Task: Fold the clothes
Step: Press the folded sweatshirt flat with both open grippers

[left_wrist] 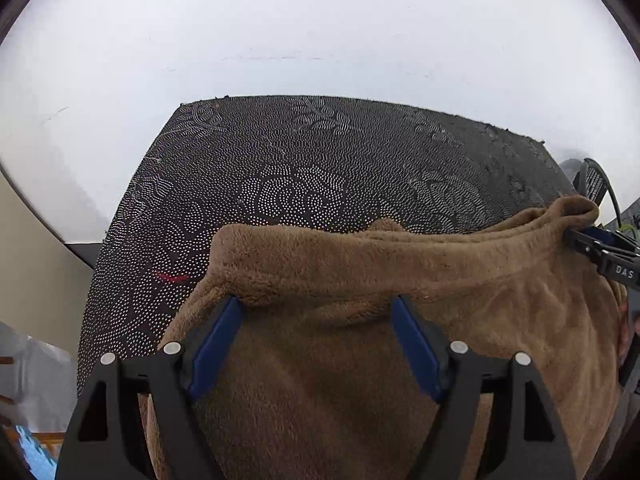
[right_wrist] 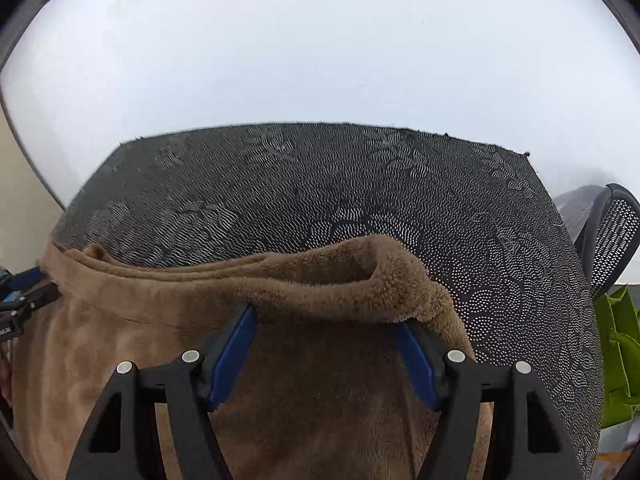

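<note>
A brown fleece garment (left_wrist: 360,280) is held up over a dark dotted cloth (left_wrist: 300,168) that is spread on a white desk (left_wrist: 280,40). The fabric is thick and fluffy, with a plush pile. Its upper edge is rolled into a soft thick hem, and this hem runs almost straight from one hand-held gripper to the other. Under the hem the material hangs down toward the cameras in a wide smooth sheet with a few shallow wrinkles.

The left hand-held gripper (left_wrist: 316,304) is seen with its blue fingers (left_wrist: 218,344) set wide apart; their tips are hidden under the hem, so it cannot be told if anything is pinched. In the same view the right hand-held gripper (left_wrist: 576,240) is closed on the far corner of the garment. In the right wrist view the fingers (right_wrist: 234,350) are also spread, with the hem draped over the tips. At the right side a mesh chair (right_wrist: 608,232) and a green bag (right_wrist: 618,352) are visible.
</note>
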The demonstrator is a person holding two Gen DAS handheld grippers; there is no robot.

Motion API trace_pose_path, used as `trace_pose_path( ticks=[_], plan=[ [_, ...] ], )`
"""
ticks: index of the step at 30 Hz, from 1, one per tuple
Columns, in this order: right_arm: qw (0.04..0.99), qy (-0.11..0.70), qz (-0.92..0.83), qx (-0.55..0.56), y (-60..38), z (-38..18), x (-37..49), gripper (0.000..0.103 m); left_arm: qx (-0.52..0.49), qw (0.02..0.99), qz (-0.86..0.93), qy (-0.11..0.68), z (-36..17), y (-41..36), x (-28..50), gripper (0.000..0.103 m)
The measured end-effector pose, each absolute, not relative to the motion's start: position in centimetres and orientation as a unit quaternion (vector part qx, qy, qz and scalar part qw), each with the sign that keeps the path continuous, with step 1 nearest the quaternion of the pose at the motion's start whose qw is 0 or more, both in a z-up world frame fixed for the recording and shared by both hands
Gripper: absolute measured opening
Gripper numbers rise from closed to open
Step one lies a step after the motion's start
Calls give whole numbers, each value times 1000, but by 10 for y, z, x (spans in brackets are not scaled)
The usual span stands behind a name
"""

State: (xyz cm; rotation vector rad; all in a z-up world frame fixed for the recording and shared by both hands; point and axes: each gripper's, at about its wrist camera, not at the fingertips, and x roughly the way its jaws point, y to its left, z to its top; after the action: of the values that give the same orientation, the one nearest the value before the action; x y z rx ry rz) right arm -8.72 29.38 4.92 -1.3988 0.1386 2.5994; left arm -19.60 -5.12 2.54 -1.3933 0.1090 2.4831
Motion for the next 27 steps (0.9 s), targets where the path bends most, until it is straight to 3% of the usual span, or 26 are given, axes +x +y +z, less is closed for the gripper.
trace_pose_path(
  ticks=[8, 15, 22, 27],
  plan=[
    [92, 37, 866, -490, 295, 24, -92, 83, -484, 150, 860, 61, 12, -45, -195, 91],
    [92, 34, 869, -485, 294, 25, -91, 84, -482, 148, 861, 71, 12, -41, -192, 95],
    [56, 80, 910, -404, 286, 79, -33, 84, -445, 172, 877, 62, 48, -47, -149, 96],
    [22, 59, 917, -393, 253, 93, 13, 84, -433, 192, 877, 80, 57, -51, -105, 96]
  ],
)
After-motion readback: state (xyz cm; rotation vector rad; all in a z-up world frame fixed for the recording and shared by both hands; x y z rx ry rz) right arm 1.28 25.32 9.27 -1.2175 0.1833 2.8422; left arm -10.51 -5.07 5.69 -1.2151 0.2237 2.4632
